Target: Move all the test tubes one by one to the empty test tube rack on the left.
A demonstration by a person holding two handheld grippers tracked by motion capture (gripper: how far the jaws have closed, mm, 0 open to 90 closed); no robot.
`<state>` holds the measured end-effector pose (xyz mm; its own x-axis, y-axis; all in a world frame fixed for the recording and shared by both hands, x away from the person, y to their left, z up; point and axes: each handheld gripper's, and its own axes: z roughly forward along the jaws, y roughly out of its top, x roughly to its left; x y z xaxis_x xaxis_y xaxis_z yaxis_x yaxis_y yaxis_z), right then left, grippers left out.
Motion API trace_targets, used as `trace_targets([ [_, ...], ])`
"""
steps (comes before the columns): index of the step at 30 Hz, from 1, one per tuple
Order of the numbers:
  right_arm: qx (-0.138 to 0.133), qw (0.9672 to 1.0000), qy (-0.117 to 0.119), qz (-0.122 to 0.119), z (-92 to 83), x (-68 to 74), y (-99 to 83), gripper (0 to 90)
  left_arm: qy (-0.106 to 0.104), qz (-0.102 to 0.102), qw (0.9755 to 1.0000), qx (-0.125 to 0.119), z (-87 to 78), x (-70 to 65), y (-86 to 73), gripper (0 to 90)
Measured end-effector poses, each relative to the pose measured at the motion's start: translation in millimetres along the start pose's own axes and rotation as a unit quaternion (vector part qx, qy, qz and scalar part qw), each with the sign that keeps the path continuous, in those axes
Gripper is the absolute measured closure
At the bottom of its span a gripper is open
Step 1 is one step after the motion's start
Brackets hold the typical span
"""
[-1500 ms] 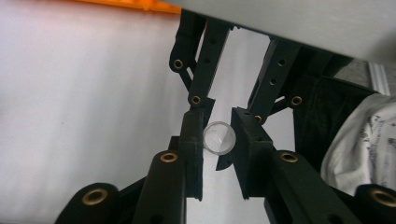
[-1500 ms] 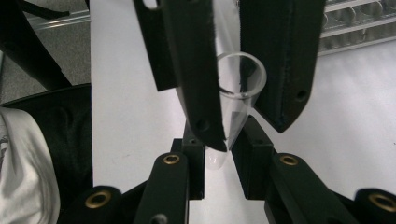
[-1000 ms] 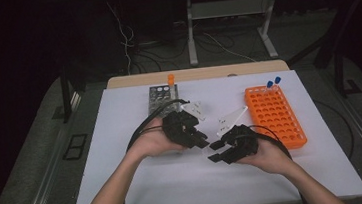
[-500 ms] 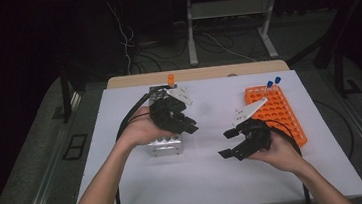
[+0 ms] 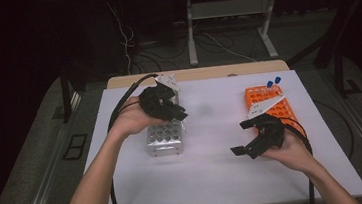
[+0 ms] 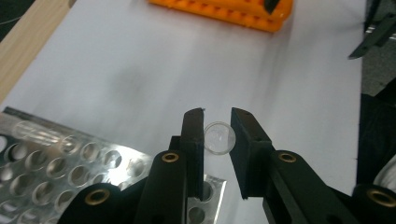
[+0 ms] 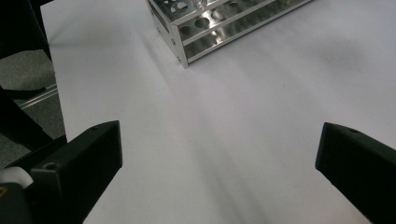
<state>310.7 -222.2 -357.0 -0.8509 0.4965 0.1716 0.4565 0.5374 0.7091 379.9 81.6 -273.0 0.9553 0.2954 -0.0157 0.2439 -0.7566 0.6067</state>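
The left claw [image 6: 217, 126] is clamped on a clear glass test tube [image 6: 218, 138], whose long axis runs along the jaws, rounded end pointing outward, above the silver perforated metal rack [image 5: 163, 139]. The right claw [image 5: 242, 137] has just been opening, wide and empty, over the white bench [image 5: 216, 179]. Farther off sits the orange plastic rack [image 5: 269, 104].

Table [image 5: 216, 179]: white top fills the middle of the high view; a pale wooden edge runs along its far side.
Orange rack [image 5: 269, 104]: right of centre on the table, holes in rows across its top.
Blue caps [image 5: 273, 81]: two, standing at the orange rack's far end.
Floor [image 5: 34, 161]: grey, on both sides of the table.
Desk frame [image 5: 228, 14]: light metal legs, top centre of the frame, behind the table.
Cables [image 5: 127, 32]: loose on the floor, upper left of centre, in the dark.
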Motion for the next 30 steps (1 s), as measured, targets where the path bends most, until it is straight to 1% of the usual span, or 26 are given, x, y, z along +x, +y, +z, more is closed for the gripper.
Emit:
trace_targets([
  [10,0.007,1.0000,0.003,0.004,-2.7,-2.2,-7.0,0.2,0.029,-0.019,0.9994,-0.001,-11.1,24.3,3.4,74.5],
  [16,0.001,1.0000,0.002,0.006,-7.1,-1.8,-9.4,0.2,0.046,-0.036,0.9983,-0.002,-13.0,40.3,6.8,74.5],
  [19,0.000,1.0000,0.000,0.007,-9.5,-2.2,-12.3,0.2,0.057,-0.045,0.9974,-0.008,-13.9,48.2,7.6,74.5],
  [23,-0.005,0.9999,-0.002,0.012,-12.8,-3.3,-17.4,0.2,0.075,-0.059,0.9955,-0.005,-12.8,58.9,8.1,74.5],
  [27,-0.011,0.9998,-0.005,0.017,-15.9,-4.5,-22.9,0.2,0.084,-0.076,0.9935,-0.009,-10.4,69.7,7.3,74.4],
  [30,-0.014,0.9997,-0.006,0.021,-18.5,-5.6,-27.2,0.2,0.088,-0.084,0.9925,-0.008,-7.4,77.1,5.2,74.5],
])
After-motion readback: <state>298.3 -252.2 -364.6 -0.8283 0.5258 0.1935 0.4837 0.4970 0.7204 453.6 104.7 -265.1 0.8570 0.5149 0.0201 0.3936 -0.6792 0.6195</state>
